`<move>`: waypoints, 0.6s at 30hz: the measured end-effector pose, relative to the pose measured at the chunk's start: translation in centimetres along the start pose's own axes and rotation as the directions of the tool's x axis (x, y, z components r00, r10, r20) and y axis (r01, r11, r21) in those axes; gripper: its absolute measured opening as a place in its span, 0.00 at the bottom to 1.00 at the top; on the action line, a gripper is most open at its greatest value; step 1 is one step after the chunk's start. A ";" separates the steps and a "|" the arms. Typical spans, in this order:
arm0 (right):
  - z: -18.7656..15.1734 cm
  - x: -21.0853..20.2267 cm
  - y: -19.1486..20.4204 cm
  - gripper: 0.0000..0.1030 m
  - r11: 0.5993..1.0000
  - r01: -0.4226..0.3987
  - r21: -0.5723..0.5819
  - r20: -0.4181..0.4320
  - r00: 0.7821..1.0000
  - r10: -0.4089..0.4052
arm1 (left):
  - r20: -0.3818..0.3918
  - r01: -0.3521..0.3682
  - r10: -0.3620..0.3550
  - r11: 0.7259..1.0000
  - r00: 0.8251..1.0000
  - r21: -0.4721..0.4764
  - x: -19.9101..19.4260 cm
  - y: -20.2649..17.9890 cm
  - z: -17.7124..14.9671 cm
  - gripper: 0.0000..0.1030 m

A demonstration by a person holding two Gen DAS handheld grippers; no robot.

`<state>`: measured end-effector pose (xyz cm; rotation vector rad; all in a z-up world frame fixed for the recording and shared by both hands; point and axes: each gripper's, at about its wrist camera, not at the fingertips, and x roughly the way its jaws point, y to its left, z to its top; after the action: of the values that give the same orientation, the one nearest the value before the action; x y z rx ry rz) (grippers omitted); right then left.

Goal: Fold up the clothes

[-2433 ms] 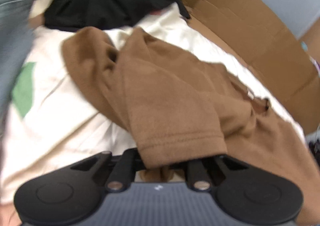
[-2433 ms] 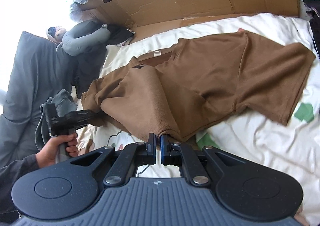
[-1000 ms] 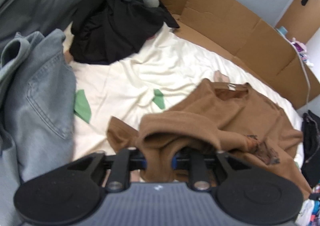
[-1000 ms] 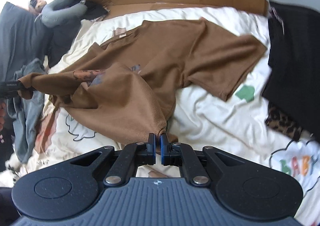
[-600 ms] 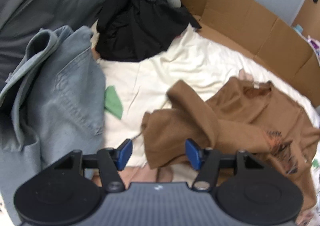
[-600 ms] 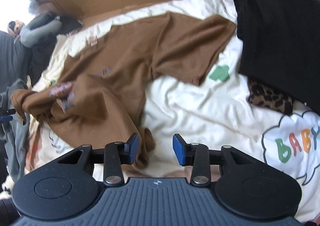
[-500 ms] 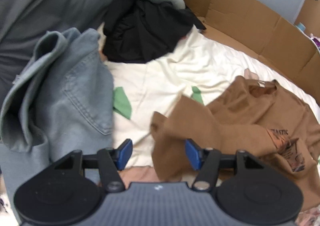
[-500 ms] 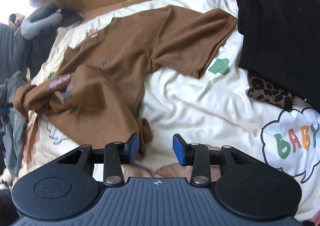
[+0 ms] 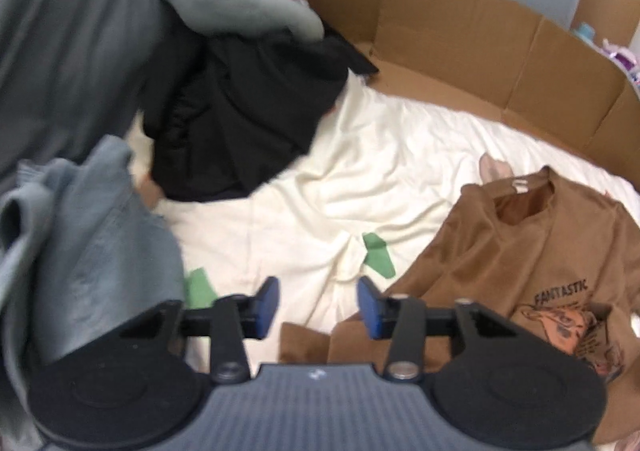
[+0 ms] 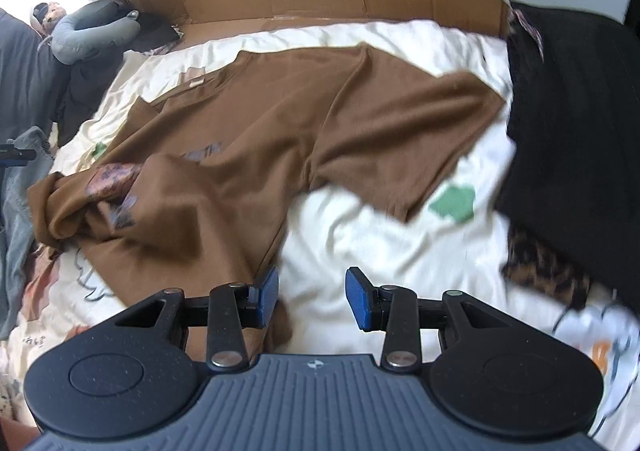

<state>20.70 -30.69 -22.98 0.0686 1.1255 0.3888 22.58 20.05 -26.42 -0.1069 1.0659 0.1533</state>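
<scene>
A brown T-shirt [image 10: 280, 139] with a printed front lies rumpled on the cream bedsheet [image 10: 380, 243], its hem bunched at the left. In the left wrist view the same brown T-shirt [image 9: 532, 251] lies to the right, collar up, print reading "FANTASTIC". My left gripper [image 9: 318, 305] stands open over the sheet, with the shirt's edge just under its right finger. My right gripper [image 10: 312, 297] is open too, its left finger over the shirt's lower corner. Nothing sits between either pair of fingers.
Blue-grey jeans [image 9: 88, 251] are heaped at the left, a black garment [image 9: 248, 119] and a grey neck pillow [image 9: 232, 11] behind them. Cardboard walls [image 9: 460, 35] ring the bed. A black garment [image 10: 576, 123] and a leopard-print cloth [image 10: 548, 267] lie at the right.
Both grippers, shut on the brown shirt a second ago, have let it go and stand open. The shirt has dropped onto the sheet; the left gripper has drawn back to the left.
</scene>
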 end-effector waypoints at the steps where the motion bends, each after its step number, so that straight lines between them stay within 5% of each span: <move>1: 0.7 0.4 -0.1 0.43 1.000 0.008 -0.008 -0.001 1.000 -0.008 | -0.017 0.006 -0.006 1.000 1.000 0.001 1.0 -0.2 0.3 0.29; 6: 4.6 2.5 -0.6 0.43 0.999 0.029 -0.032 0.004 1.000 -0.029 | -0.102 0.025 -0.019 0.998 0.995 0.052 5.5 -0.8 0.8 0.15; 18: 12.2 7.8 0.1 0.46 0.996 0.035 -0.082 0.015 0.999 -0.034 | -0.201 0.120 -0.076 0.968 0.977 0.221 10.1 -2.4 -1.0 0.13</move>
<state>34.40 -26.21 -24.39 -0.0206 1.0947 0.4026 26.93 18.23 -35.74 0.0380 1.2600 -0.0743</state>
